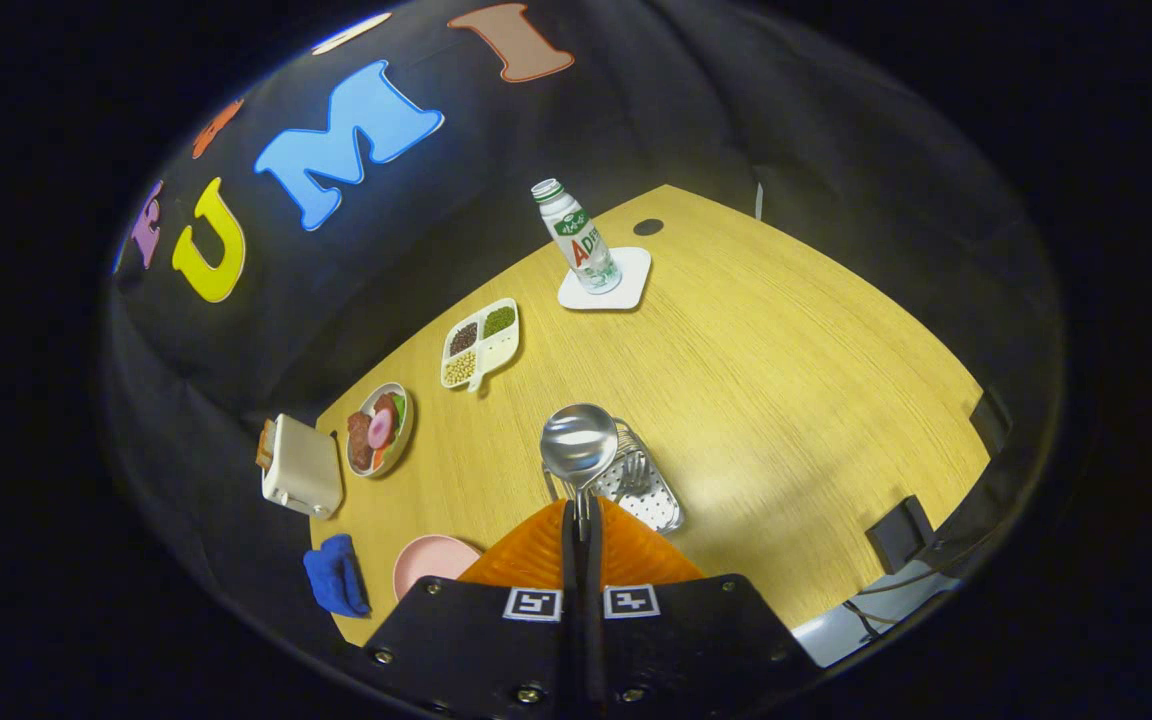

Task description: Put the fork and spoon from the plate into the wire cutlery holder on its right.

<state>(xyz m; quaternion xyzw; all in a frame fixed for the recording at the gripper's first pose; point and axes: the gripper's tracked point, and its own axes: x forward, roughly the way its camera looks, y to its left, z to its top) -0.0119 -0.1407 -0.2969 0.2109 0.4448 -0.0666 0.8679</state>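
You hold hand-held gripper [582, 522] clamped on spoon [577, 444] handle, bowl pointing ahead, long axis along fingers. Wire cutlery holder [648, 492] directly beyond tips, fork [635, 468] already inside. Pink plate [428, 562] left.

Staged recording booth, black cloth wall [636, 130], wooden table [786, 380] set with toaster [301, 467], food plates, bottle [576, 237]

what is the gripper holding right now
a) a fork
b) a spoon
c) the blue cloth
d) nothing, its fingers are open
b: the gripper has both fingers closed on the handle of the spoon, whose shiny bowl sticks up just ahead of them over the wire cutlery holder, where the fork already sits.
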